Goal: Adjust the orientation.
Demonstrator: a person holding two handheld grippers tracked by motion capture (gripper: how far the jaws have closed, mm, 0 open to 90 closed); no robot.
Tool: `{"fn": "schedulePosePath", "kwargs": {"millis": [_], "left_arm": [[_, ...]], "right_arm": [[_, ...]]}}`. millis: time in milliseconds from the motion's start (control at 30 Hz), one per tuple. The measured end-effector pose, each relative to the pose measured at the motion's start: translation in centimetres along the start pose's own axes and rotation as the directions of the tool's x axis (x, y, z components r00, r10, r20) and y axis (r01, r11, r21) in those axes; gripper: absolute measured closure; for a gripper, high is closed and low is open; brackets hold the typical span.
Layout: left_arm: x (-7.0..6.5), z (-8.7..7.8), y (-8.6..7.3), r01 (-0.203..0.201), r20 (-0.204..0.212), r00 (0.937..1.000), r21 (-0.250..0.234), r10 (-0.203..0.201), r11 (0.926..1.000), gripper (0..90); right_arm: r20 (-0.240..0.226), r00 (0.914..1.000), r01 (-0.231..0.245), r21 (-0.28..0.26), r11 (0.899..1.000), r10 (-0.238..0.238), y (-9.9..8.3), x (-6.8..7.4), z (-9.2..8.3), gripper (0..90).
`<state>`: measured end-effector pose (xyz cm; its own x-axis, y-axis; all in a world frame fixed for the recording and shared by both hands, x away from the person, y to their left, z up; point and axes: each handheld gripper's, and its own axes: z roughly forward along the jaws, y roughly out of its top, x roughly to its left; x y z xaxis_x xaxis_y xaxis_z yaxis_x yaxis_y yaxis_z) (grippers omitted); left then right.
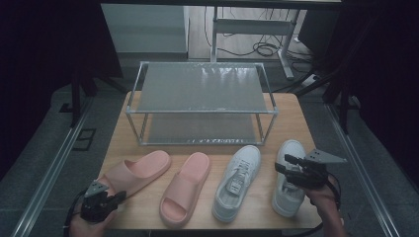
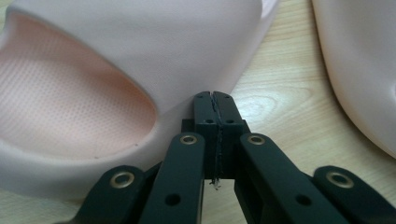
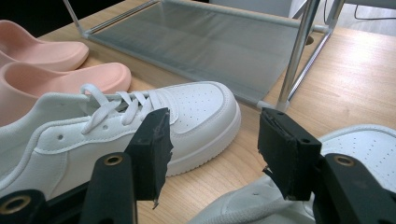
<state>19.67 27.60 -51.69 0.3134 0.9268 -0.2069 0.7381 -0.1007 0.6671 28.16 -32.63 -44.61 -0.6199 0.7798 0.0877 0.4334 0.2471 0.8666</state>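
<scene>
**Closed left gripper at a pink slide, open right gripper over a white sneaker**

On the pale wood-grain table (image 1: 207, 148) lie four shoes in a row before a low two-tier rack (image 1: 200, 89) of thin metal tubes and grey fabric shelves. The left pink slide (image 1: 136, 173) is smooth moulded foam with a finely dotted footbed; the second pink slide (image 1: 185, 190) lies just beside it. The left gripper (image 1: 101, 197) sits at the table's near left corner, its black jaws pressed together with nothing between them, their tips right at the slide's outer wall (image 2: 177, 51); whether they touch it cannot be told.

The right gripper (image 1: 296, 170) hovers over the right white sneaker (image 1: 288, 192), jaws wide apart and empty, their foam pads ragged at the edges. That sneaker's perforated toe is cut off in the right gripper view. The left white sneaker (image 3: 140, 126), laced and stitched, lies apart from it with bare wood between. Bare table separates the shoes' toes from the rack.
</scene>
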Motion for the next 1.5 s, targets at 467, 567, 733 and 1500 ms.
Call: {"fn": "schedulePosePath", "kwargs": {"millis": [467, 567, 733, 1500], "left_arm": [[2.1, -0.1, 1.0, 0.027, -0.039, 0.9989, -0.012, -0.027, 0.9996, 90.0], [1.9, -0.3, 1.1, 0.024, -0.036, 0.999, -0.022, -0.025, 0.9995, 90.0], [-0.3, -1.2, 2.0, -0.023, -0.001, 0.9997, -0.051, 0.023, 0.9985, 90.0], [-6.1, 6.6, 14.4, -0.186, 0.058, 0.9809, -0.007, 0.186, 0.9826, 90.0]], "right_arm": [[0.003, 1.0, 0.0, -0.001, 1.0, 0.0, 0.0, -0.1, -0.1, 45.1], [0.002, 1.0, 0.0, 0.001, 1.0, 0.0, 0.0, -0.1, -0.2, 45.1], [0.001, 1.0, -0.006, -0.006, 1.0, 0.006, 0.0, -0.2, -0.3, 45.1], [0.002, 0.9999, -0.012, -0.013, 1.0, 0.012, 0.0, -0.4, -0.6, 45.1]]}}
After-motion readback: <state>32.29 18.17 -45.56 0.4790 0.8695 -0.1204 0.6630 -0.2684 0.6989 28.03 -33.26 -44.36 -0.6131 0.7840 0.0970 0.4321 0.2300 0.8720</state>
